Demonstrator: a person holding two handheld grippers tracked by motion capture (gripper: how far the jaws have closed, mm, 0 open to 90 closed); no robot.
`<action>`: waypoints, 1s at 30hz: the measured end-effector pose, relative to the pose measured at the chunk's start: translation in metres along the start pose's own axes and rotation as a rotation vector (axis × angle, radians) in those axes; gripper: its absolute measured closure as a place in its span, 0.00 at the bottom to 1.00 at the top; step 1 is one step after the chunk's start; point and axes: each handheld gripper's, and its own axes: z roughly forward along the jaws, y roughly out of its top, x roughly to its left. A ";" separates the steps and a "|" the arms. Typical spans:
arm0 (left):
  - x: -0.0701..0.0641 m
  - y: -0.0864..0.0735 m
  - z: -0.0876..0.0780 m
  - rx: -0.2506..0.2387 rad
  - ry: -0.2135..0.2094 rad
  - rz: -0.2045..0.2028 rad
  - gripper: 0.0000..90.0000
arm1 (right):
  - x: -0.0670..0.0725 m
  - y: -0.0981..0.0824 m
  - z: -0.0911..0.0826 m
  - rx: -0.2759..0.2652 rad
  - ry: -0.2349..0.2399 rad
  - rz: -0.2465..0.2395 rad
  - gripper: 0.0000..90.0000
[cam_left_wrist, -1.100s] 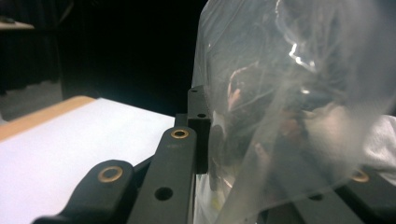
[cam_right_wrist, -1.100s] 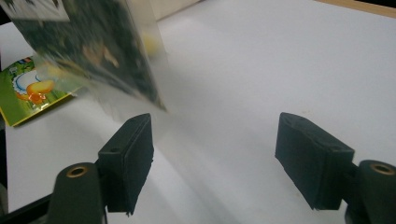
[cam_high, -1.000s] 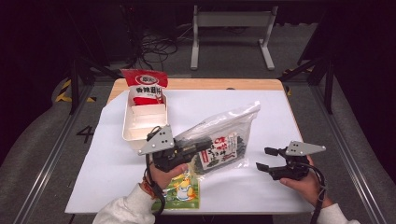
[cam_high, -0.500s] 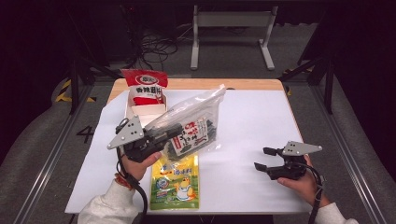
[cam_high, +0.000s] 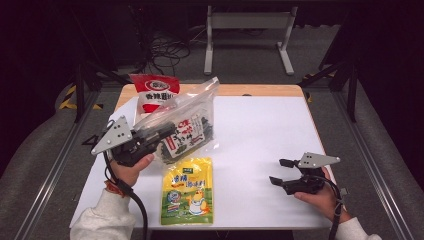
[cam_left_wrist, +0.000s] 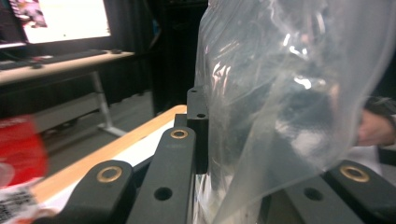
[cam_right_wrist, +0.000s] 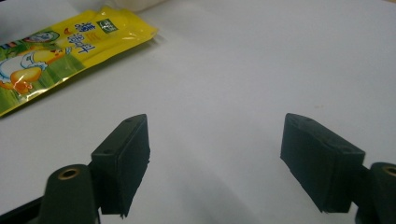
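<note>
With my left gripper clamped on the clear bag and holding it above the tabletop near the red packet, I should keep that pinch firm, while my right gripper, jaws just opening with nothing between, waits.

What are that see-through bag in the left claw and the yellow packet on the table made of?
The see-through bag looks like thin, glossy plastic film: it crinkles, catches highlights and shows dark contents through it. The yellow packet seems to be shiny printed plastic or foil laminate, judging by its sheen and flat sealed edges.
</note>
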 end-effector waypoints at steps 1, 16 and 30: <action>0.003 0.002 -0.002 0.006 0.007 0.014 0.94 | 0.000 -0.001 0.001 0.009 -0.002 -0.004 0.26; 0.047 0.018 -0.014 0.020 0.073 0.060 0.94 | 0.004 -0.002 0.006 0.027 0.012 0.001 0.26; 0.091 0.021 0.000 0.100 0.093 0.117 0.93 | 0.003 -0.008 0.001 0.023 -0.001 0.027 0.26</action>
